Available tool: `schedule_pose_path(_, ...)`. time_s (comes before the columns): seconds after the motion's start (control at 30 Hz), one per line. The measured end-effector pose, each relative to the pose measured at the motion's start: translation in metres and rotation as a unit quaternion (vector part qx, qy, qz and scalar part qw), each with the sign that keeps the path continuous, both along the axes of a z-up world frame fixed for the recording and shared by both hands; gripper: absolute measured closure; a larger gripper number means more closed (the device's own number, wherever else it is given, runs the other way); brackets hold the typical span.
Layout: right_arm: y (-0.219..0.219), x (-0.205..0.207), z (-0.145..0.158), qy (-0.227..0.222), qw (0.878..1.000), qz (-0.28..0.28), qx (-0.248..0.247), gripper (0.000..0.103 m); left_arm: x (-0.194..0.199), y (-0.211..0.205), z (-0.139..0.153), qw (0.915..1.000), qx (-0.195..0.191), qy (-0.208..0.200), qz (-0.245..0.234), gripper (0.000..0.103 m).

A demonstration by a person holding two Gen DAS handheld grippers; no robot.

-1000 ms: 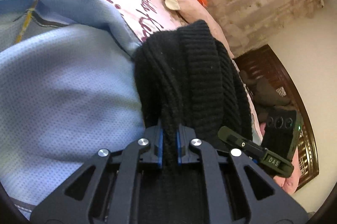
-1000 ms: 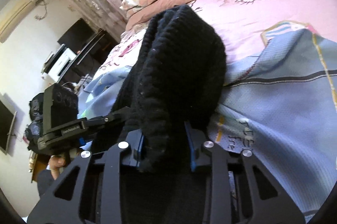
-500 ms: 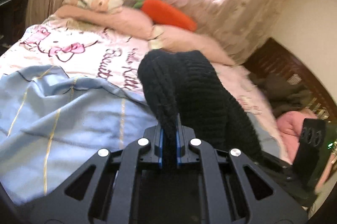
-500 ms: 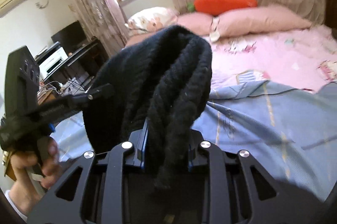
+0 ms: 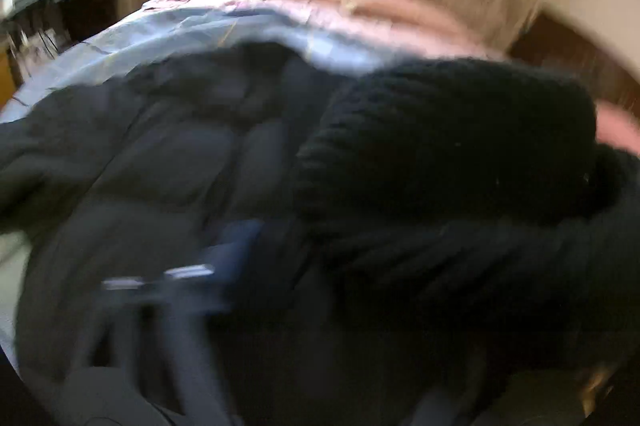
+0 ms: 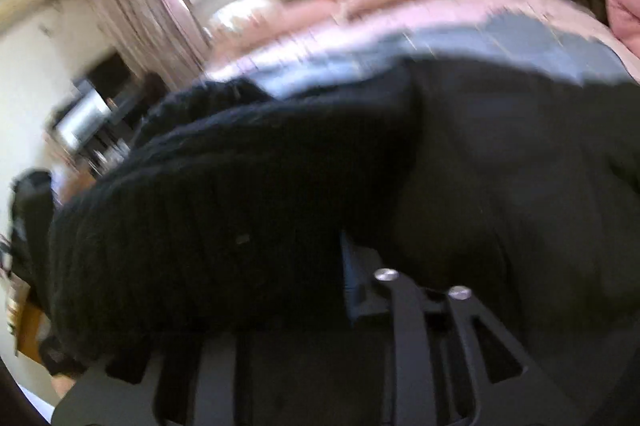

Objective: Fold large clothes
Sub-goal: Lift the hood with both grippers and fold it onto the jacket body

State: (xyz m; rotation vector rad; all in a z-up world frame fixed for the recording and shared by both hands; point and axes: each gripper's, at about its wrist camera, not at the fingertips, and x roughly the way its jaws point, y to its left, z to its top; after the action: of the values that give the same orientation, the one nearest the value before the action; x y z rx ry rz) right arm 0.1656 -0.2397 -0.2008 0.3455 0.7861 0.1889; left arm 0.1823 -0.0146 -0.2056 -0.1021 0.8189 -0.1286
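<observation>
Laying the chunky black knitted sweater [image 5: 448, 146] over the dark padded garment [image 5: 168, 162] mid-frame looks like the step. Left gripper [image 5: 320, 266] jaws are opening, blur hiding any contact; right gripper [image 6: 280, 266], also opening, has knit bunched between. Next: withdraw both cleanly.

Left tongs [image 5: 320, 246] opening wide; right tongs [image 6: 296, 266] opening, cloth between.
</observation>
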Motion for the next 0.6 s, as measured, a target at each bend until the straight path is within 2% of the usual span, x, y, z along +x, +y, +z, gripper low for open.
schedule_pose_path(0.03, -0.006, -0.013, -0.007, 0.007, 1.000, -0.010, -0.011, 0.050, -0.013, 0.006, 0.000, 0.9998, 0.008, -0.012, -0.013, 0.002)
schedule_pose_path(0.07, -0.010, -0.020, -0.009, 0.009, 1.000, -0.019, -0.019, 0.041, -0.020, 0.011, 0.003, 0.9996, 0.002, -0.016, -0.025, 0.002)
schedule_pose_path(0.1, -0.017, -0.026, -0.009, 0.011, 0.999, -0.034, -0.029, 0.026, -0.026, 0.019, 0.011, 0.9986, -0.013, -0.012, -0.049, 0.002)
schedule_pose_path(0.13, -0.025, -0.031, -0.007, 0.015, 0.998, -0.045, -0.032, 0.018, -0.028, 0.021, 0.018, 0.9965, -0.019, 0.000, -0.081, 0.002)
schedule_pose_path(0.17, -0.032, -0.034, -0.003, 0.019, 0.999, -0.044, -0.021, 0.017, -0.034, 0.023, 0.034, 0.9901, -0.017, 0.011, -0.139, 0.002)
schedule_pose_path(0.2, -0.038, -0.035, 0.003, 0.025, 0.999, -0.033, -0.002, 0.017, -0.040, 0.027, 0.049, 0.9847, -0.017, 0.003, -0.174, 0.002)
schedule_pose_path(0.23, -0.038, -0.033, 0.015, 0.033, 0.999, 0.000, 0.013, 0.017, -0.048, 0.030, 0.062, 0.9813, -0.018, -0.012, -0.191, 0.002)
schedule_pose_path(0.27, -0.034, -0.032, 0.029, 0.026, 0.999, 0.024, 0.000, 0.017, -0.055, 0.034, 0.087, 0.9772, -0.022, -0.044, -0.206, 0.002)
schedule_pose_path(0.3, -0.026, -0.032, 0.048, 0.005, 0.998, 0.030, -0.050, 0.017, -0.056, 0.036, 0.101, 0.9777, -0.022, -0.067, -0.198, 0.002)
schedule_pose_path(0.33, -0.018, -0.031, 0.062, -0.019, 0.995, 0.028, -0.093, 0.012, -0.051, 0.035, 0.115, 0.9809, -0.019, -0.084, -0.175, 0.002)
schedule_pose_path(0.37, -0.008, -0.033, 0.076, -0.055, 0.990, 0.019, -0.129, 0.008, -0.040, 0.033, 0.127, 0.9877, -0.010, -0.094, -0.125, 0.002)
schedule_pose_path(0.4, 0.001, -0.034, 0.088, -0.093, 0.987, 0.007, -0.133, 0.003, -0.032, 0.030, 0.130, 0.9921, -0.002, -0.093, -0.085, 0.002)
schedule_pose_path(0.43, 0.002, -0.035, 0.092, -0.105, 0.987, 0.001, -0.119, 0.003, -0.019, 0.026, 0.128, 0.9958, 0.009, -0.085, -0.035, 0.002)
schedule_pose_path(0.5, 0.002, -0.030, 0.098, -0.126, 0.991, -0.009, -0.046, 0.003, -0.002, 0.015, 0.108, 0.9981, 0.017, -0.050, 0.032, 0.002)
schedule_pose_path(0.53, 0.000, -0.030, 0.097, -0.137, 0.990, -0.026, -0.034, 0.003, 0.007, 0.011, 0.094, 0.9989, 0.002, -0.031, 0.036, 0.002)
schedule_pose_path(0.57, 0.001, -0.027, 0.091, -0.142, 0.988, -0.049, -0.038, 0.002, 0.013, 0.005, 0.075, 0.9996, -0.020, -0.012, 0.017, 0.002)
schedule_pose_path(0.6, 0.010, -0.020, 0.083, -0.132, 0.988, -0.061, -0.056, 0.002, 0.017, 0.000, 0.059, 0.9997, -0.022, 0.001, 0.007, 0.002)
